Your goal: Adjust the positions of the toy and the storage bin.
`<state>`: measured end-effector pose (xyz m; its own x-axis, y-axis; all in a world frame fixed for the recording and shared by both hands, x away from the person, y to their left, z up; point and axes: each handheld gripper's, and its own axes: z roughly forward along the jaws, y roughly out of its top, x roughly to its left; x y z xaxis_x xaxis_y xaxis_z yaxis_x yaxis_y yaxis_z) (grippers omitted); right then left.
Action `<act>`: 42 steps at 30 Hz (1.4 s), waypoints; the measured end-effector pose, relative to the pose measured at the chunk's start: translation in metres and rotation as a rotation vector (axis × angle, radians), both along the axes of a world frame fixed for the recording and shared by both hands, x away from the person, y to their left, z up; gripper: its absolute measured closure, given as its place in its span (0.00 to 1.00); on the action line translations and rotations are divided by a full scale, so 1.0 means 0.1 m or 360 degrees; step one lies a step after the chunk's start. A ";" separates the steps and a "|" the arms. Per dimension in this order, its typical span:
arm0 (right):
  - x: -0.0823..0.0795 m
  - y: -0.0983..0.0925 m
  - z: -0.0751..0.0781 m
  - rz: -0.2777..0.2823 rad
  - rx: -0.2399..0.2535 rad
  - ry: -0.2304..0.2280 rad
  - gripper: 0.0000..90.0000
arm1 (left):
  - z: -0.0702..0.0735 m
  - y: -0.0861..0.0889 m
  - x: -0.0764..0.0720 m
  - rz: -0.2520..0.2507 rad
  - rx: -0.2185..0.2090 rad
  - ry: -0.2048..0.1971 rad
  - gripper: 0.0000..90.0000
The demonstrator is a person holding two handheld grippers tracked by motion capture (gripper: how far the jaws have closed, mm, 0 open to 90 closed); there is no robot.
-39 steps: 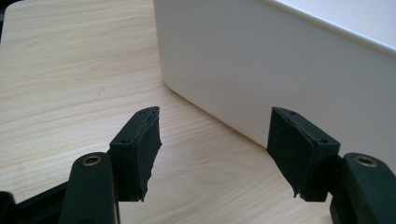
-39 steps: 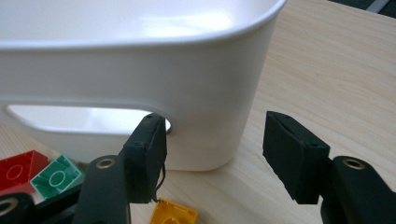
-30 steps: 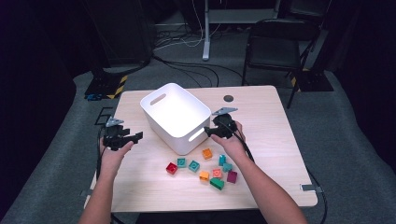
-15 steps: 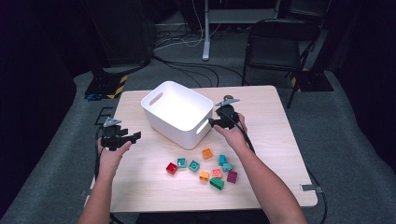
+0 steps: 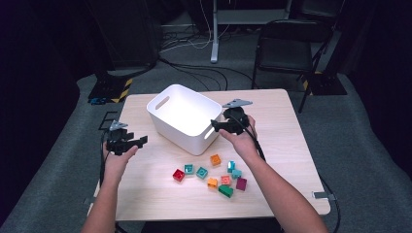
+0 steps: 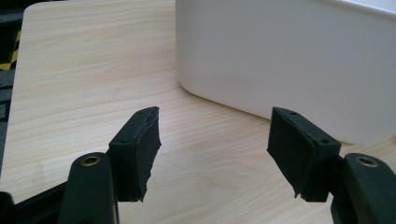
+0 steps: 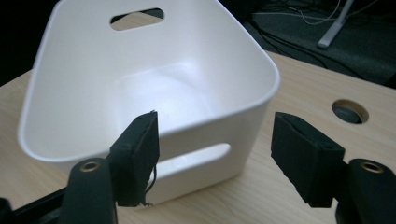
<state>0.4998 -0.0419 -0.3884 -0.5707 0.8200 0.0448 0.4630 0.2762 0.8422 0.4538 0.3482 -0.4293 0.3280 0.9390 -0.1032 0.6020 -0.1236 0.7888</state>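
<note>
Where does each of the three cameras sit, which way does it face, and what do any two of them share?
High view: above the person's side, looking forward and down on the table; both forearms and the left tool and right tool show.
Left gripper view: rides the left tool, facing the white bin wall across bare wood; its open black jaws show.
Right gripper view: rides the right tool, facing the bin's near handle slot and hollow; its open jaws show.
Shared: all three see the bin and tabletop.

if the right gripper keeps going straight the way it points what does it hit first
Most likely the near wall of the white bin, around its handle slot. The right gripper is open and aimed at that corner, though the gap before contact is hard to judge.
</note>
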 end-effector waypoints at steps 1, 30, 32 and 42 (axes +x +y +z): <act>-0.02 0.05 0.03 0.0011 -0.0009 -0.0012 0.33 | 0.00 -0.01 0.00 0.0001 -0.0002 0.0006 0.38; 0.01 0.20 -0.04 -0.0014 -0.0343 0.0062 0.26 | 0.24 0.01 0.08 0.0013 -0.0017 -0.0044 0.35; 0.02 0.16 -0.05 -0.0008 -0.0323 0.0070 0.28 | 0.28 -0.02 0.09 0.0004 -0.0028 -0.0050 0.35; 0.07 -0.08 -0.12 0.0014 -0.0330 0.0073 0.34 | 0.41 -0.14 0.17 -0.0034 -0.0064 -0.0071 0.33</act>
<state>0.5064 -0.0496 -0.4006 -0.5791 0.8093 -0.0982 0.4964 0.4456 0.7450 0.4710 0.3343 -0.3886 0.3531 0.9271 -0.1252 0.5635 -0.1039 0.8195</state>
